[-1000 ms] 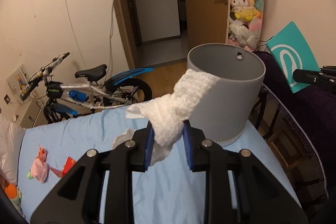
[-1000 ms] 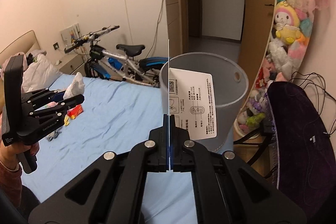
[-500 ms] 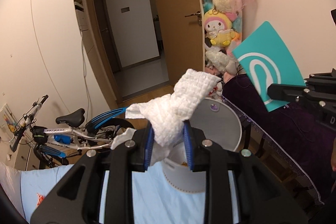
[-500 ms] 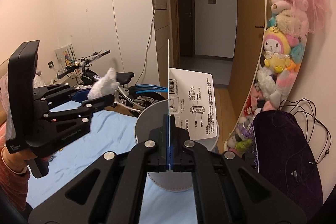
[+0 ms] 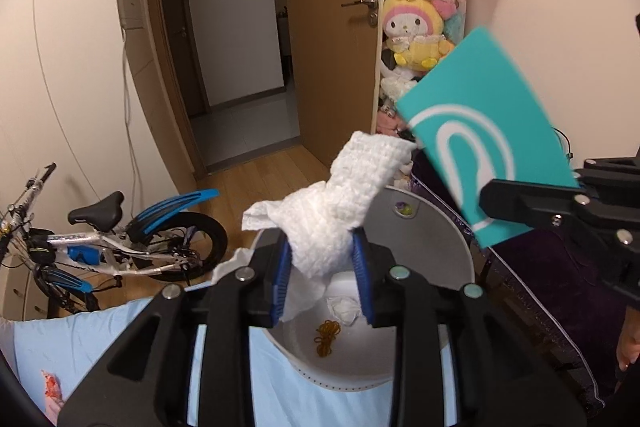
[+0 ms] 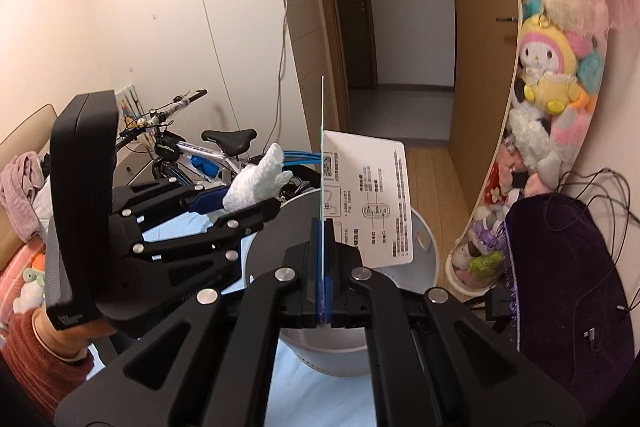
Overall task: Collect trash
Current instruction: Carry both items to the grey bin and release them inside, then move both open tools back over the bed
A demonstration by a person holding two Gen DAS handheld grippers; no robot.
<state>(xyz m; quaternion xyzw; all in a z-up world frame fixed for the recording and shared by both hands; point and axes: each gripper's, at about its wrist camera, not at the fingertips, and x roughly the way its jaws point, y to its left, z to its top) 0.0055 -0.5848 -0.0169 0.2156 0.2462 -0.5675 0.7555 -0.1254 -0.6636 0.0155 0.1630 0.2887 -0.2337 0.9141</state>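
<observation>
White tissue (image 5: 340, 219) clamped in left gripper (image 5: 322, 275), hiding bin (image 5: 440, 247) floor; right gripper (image 6: 323, 263) pinches card (image 6: 368, 203).

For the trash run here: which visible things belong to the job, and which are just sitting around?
Job items:
- white tissue wad, clamped in the left gripper
- folded card, pinched in the right gripper
- grey bin, already holding a tissue and rubber bands

Bystanders:
- bicycle
- plush toys
- purple cloth
</observation>
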